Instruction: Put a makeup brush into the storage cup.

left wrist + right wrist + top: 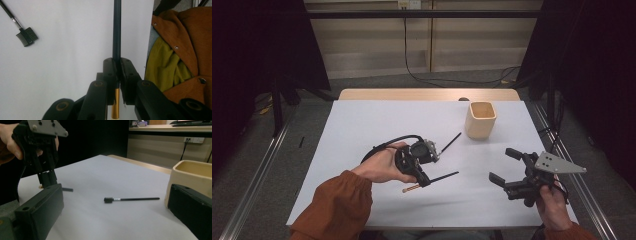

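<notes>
My left gripper (424, 181) points down at the white table (362, 125) and is shut on a thin brush (444, 176) with a black handle and a gold end. In the left gripper view the jaws clamp that brush (116, 30) at the middle, with the gold end near the camera. A second, small black comb brush (450, 142) lies loose on the table beyond it. My right gripper (502, 165) hangs at the right, jaws wide apart with nothing between them. In the right gripper view the comb brush (132, 199) lies ahead.
A cream square cup (480, 120) stands upright at the back right; it sits close behind the right jaw in the right gripper view, cup (192, 173). The person's orange sleeve (337, 205) rests over the front left. The table's front edge is near both hands.
</notes>
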Demonstrator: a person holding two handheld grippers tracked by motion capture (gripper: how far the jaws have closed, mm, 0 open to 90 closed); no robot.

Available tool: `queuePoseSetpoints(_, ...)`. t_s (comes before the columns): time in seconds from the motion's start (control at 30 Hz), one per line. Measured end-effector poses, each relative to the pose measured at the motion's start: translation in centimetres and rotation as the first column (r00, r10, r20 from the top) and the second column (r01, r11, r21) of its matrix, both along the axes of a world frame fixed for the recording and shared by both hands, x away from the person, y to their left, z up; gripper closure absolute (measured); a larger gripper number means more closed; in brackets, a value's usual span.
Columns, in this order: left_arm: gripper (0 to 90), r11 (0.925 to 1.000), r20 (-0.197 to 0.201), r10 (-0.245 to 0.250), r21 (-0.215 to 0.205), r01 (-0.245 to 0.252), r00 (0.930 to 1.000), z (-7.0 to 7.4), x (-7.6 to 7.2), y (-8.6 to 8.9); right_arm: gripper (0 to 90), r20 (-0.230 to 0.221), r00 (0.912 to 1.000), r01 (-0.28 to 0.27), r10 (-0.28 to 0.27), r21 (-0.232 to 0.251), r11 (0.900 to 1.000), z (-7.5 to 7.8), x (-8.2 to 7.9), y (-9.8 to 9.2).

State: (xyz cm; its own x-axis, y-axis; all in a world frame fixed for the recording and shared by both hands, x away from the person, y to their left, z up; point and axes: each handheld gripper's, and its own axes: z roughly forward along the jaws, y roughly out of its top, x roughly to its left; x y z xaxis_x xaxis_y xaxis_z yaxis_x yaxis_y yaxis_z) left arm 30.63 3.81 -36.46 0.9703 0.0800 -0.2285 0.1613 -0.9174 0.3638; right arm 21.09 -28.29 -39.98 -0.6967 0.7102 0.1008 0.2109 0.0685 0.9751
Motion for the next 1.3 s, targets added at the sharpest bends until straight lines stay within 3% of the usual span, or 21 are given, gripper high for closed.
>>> queuePoseSetpoints(0.2,84.0,1.0,0.003,-0.003,0.003,0.003,1.0,-0.2,0.1,0.1,0.0,0.043,0.9985,-0.033,0.032,0.011,0.999,1.6,1.1,0.6)
queuePoseSetpoints(0.3,84.0,1.0,-0.001,-0.004,0.007,0.004,1.0,-0.1,0.1,0.1,0.0,0.028,0.9954,-0.091,0.092,-0.021,0.996,2.3,1.6,1.3)
queuePoseSetpoints(0.33,84.0,0.9999,0.002,-0.009,0.01,0.009,1.0,-0.1,0.2,0.2,0.0,0.008,0.9901,-0.14,0.14,-0.045,0.989,2.7,2.0,1.7)
queuePoseSetpoints(0.37,84.0,0.9999,0.002,-0.009,0.01,0.009,1.0,-0.1,0.2,0.2,0.0,0.008,0.9901,-0.14,0.14,-0.045,0.989,2.7,2.0,1.7)
queuePoseSetpoints(0.4,84.0,0.9999,0.003,-0.009,0.012,0.009,1.0,-0.1,0.2,0.2,0.0,-0.02,0.9818,-0.19,0.189,-0.076,0.979,3.1,2.4,2.1)
queuePoseSetpoints(0.43,84.0,1.0,0.009,0.004,0.007,-0.004,1.0,-0.1,0.1,0.2,0.0,-0.02,0.9818,-0.19,0.189,-0.076,0.979,3.1,2.4,2.1)
queuePoseSetpoints(0.47,84.0,0.9999,0.003,0.01,0.007,-0.01,0.9999,-0.1,0.1,0.2,0.0,-0.05,0.973,-0.23,0.225,-0.108,0.967,3.5,2.9,2.4)
queuePoseSetpoints(0.5,84.0,0.9999,0.002,0.009,0.011,-0.009,1.0,-0.1,0.1,0.2,0.0,-0.05,0.973,-0.23,0.225,-0.108,0.967,3.5,2.9,2.4)
queuePoseSetpoints(0.63,84.0,0.9996,-0.001,-0.004,0.027,0.004,1.0,-0.1,0.2,0.1,0.0,-0.117,0.9456,-0.319,0.304,-0.148,0.936,4.0,4.1,3.0)
queuePoseSetpoints(0.7,84.0,0.9995,-0.002,0.001,0.032,-0.001,1.0,-0.2,0.1,0.0,0.9,-0.151,0.9361,-0.342,0.317,-0.186,0.921,3.9,4.9,3.6)
queuePoseSetpoints(0.73,84.0,0.9995,-0.005,0.01,0.03,-0.01,0.9999,-0.2,0.0,0.0,0.9,-0.151,0.9361,-0.342,0.317,-0.186,0.921,3.9,4.9,3.6)
queuePoseSetpoints(0.77,84.0,0.9992,0.004,-0.001,0.04,0.001,1.0,-0.1,0.0,0.0,0.5,-0.183,0.9211,-0.377,0.344,-0.199,0.905,4.0,5.4,3.9)
queuePoseSetpoints(0.8,84.0,0.9992,0.004,-0.001,0.04,0.001,1.0,-0.1,0.0,0.0,0.5,-0.183,0.9211,-0.377,0.344,-0.199,0.905,4.0,5.4,3.9)
queuePoseSetpoints(0.87,84.0,0.9992,0.003,-0.003,0.04,0.003,1.0,0.0,0.0,0.0,1.4,-0.199,0.9086,-0.406,0.367,-0.217,0.888,4.2,5.7,4.3)
queuePoseSetpoints(0.9,84.0,0.9985,0.003,-0.02,0.051,0.02,0.9998,0.0,0.0,0.0,1.5,-0.223,0.8952,-0.434,0.386,-0.236,0.87,4.5,6.0,4.7)
queuePoseSetpoints(0.97,84.0,0.9982,0.005,-0.02,0.056,0.02,0.9998,-0.1,-0.1,0.0,1.7,-0.241,0.8833,-0.457,0.402,-0.255,0.852,4.8,6.2,5.2)
queuePoseSetpoints(1.03,84.0,0.997,0.02,-0.037,0.068,0.036,0.9991,-0.2,-0.2,-0.1,1.8,-0.257,0.8773,-0.471,0.405,-0.301,0.829,4.9,6.4,5.8)
queuePoseSetpoints(1.07,84.0,0.9969,0.023,-0.036,0.07,0.035,0.9991,-0.3,-0.3,-0.2,2.0,-0.273,0.8672,-0.488,0.416,-0.303,0.818,4.9,6.5,6.1)
queuePoseSetpoints(1.13,84.0,0.9953,0.019,-0.053,0.082,0.052,0.9984,-0.3,-0.1,-0.3,1.2,-0.319,0.8346,-0.539,0.449,-0.306,0.784,4.9,6.8,6.7)
queuePoseSetpoints(1.2,84.0,0.9957,0.023,-0.051,0.078,0.049,0.9985,-0.4,-0.1,-0.3,1.9,-0.34,0.8259,-0.555,0.45,-0.346,0.757,4.9,6.9,7.3)
queuePoseSetpoints(1.3,84.0,0.9961,0.012,-0.044,0.077,0.043,0.999,-0.5,0.0,-0.5,6.8,-0.374,0.7998,-0.595,0.47,-0.389,0.703,4.8,7.1,8.1)
